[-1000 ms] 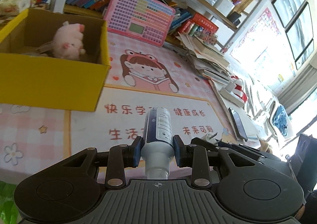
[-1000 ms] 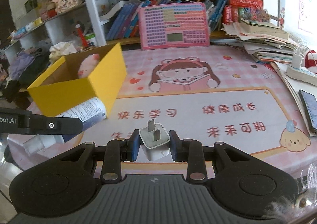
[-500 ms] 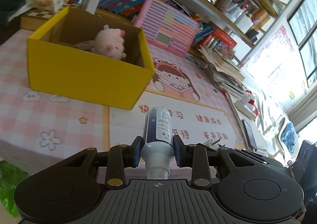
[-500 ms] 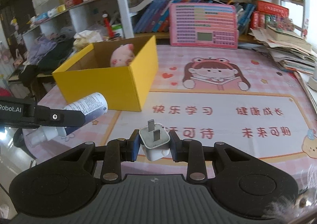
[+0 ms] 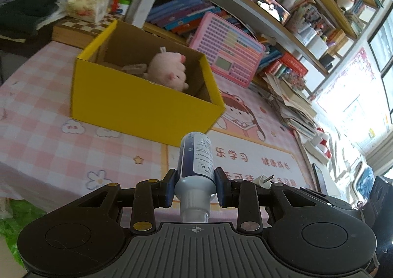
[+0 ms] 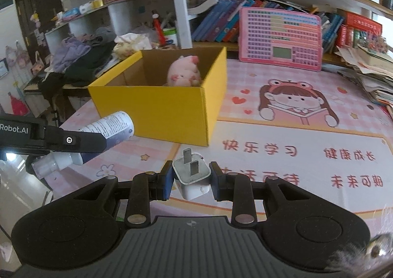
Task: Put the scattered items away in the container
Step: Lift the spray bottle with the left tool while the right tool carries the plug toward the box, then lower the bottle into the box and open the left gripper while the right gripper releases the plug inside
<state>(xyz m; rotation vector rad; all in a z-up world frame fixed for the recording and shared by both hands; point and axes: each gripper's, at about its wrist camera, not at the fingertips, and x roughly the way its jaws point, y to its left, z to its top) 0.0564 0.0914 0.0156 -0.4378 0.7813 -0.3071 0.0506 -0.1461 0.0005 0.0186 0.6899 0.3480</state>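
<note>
Nearest, in the left wrist view: left gripper (image 5: 195, 185) pinching a small blue-and-white bottle (image 5: 196, 162) at its lower body, cap toward the camera, bottom pointing forward and up. Probably gripped low like this so that the long body can go first over the box wall. In the right wrist view: right gripper (image 6: 189, 179) pressed tight on a white plug adapter (image 6: 192, 174), held by its two sides, the two metal prongs up and free, likely to avoid slipping on the metal. Both tools tilted downward toward the table, side by side, left one to the left and a little ahead, its bottle reaching toward the box.

Below, pink cartoon mat (image 6: 294, 155) on the table, bare just in front of the fingers. Farther, to the left: yellow box (image 6: 157, 110), open on top, already with a pink plush pig (image 6: 183, 72) inside near its far wall. Neither carried item over the opening yet. Behind, pink keyboard toy (image 6: 280, 39) leaning at the shelf.
</note>
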